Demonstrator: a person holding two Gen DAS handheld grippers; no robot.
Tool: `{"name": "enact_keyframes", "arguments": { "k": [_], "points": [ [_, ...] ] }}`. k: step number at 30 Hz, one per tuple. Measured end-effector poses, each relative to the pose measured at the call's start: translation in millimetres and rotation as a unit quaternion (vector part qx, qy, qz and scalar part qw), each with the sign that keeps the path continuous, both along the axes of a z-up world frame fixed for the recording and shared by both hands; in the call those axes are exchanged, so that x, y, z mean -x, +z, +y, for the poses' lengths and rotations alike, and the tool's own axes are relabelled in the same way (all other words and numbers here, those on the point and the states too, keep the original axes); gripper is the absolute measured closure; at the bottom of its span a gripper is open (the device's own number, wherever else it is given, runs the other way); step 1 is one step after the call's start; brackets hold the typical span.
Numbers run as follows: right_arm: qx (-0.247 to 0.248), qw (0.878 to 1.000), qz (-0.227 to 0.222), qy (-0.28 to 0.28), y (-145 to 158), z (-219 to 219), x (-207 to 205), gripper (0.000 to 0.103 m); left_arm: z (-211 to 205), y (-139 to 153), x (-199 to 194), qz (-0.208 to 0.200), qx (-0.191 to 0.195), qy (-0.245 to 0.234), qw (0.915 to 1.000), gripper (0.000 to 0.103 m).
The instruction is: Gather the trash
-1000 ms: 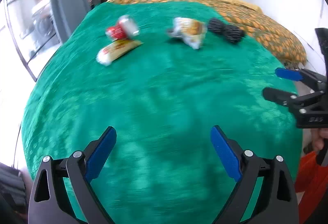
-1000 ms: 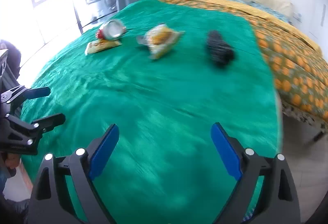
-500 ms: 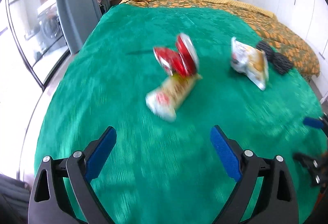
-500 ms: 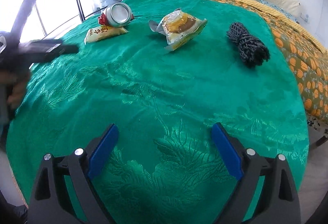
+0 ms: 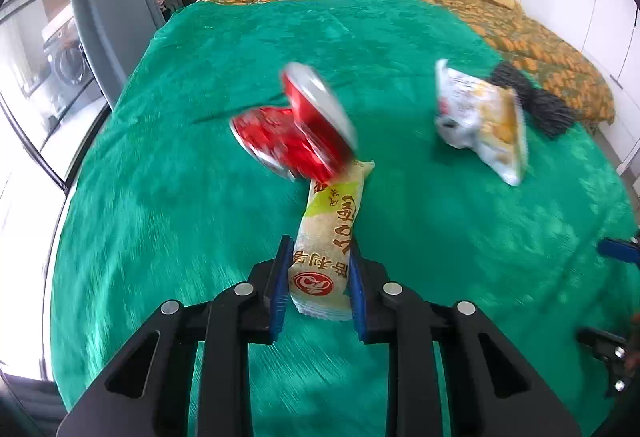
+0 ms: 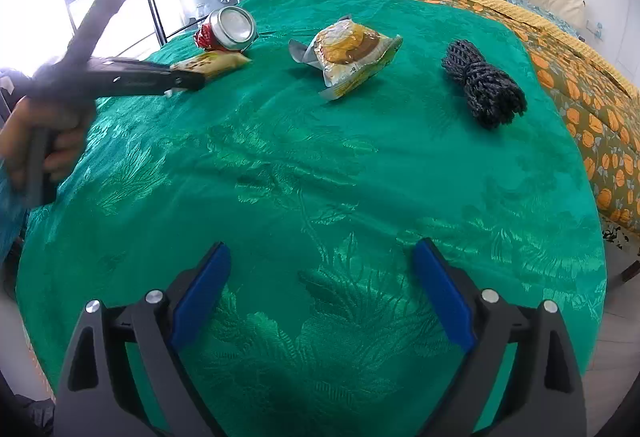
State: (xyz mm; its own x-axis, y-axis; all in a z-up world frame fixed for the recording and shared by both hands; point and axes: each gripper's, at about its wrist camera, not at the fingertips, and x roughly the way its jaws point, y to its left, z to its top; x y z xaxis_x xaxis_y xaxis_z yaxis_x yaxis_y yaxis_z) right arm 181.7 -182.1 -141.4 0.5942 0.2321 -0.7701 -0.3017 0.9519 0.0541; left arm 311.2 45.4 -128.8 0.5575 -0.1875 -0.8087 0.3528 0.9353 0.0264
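At the left, the left gripper [image 5: 319, 279] has just been closing and its blue pads now pinch the near end of the long, pale yellow-and-white plastic snack wrapper [image 5: 329, 237], which lies on the green patterned satin bedspread [image 5: 192, 221] with its far end tucked against the crushed red aluminium drink can [image 5: 296, 129]. The grip is only on the wrapper's tail, so the lift should probably go straight up and a little back toward the person, slowly enough that the slick film does not slide out and the can is not dragged or set rolling. Further right, the crumpled white-and-yellow snack bag [image 5: 480, 121] sits well apart from the can, and beyond it the bundle of dark knitted cord [image 5: 532, 101] lies near the orange-patterned quilt [image 5: 540, 49]; whether that bundle counts as trash cannot be told. At the far right, the right gripper [image 6: 320, 301] hangs over bare bedspread, jaws wide and empty; the snack bag looks like its likeliest next pick.
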Motion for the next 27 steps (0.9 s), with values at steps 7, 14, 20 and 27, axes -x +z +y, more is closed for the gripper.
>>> {"name": "enact_keyframes", "arguments": {
  "k": [7, 14, 20, 27],
  "points": [
    [0.0, 1.0, -0.002, -0.002, -1, -1, -1, 0.013, -9, 9, 81, 0.021, 0.056, 0.014, 0.9981, 0.075],
    [0.004, 1.0, -0.005, -0.01, 0, 0, 2, 0.013, -28, 2, 109, -0.007, 0.031, 0.005, 0.9995, 0.029],
    [0.005, 1.0, -0.005, -0.013, 0, -1, 2, 0.013, -38, -7, 89, -0.005, -0.005, -0.002, 1.0, 0.019],
    [0.005, 1.0, -0.007, -0.018, 1, -3, 3, 0.013, -28, -16, 81, 0.015, 0.012, 0.031, 0.9993, 0.006]
  ]
}}
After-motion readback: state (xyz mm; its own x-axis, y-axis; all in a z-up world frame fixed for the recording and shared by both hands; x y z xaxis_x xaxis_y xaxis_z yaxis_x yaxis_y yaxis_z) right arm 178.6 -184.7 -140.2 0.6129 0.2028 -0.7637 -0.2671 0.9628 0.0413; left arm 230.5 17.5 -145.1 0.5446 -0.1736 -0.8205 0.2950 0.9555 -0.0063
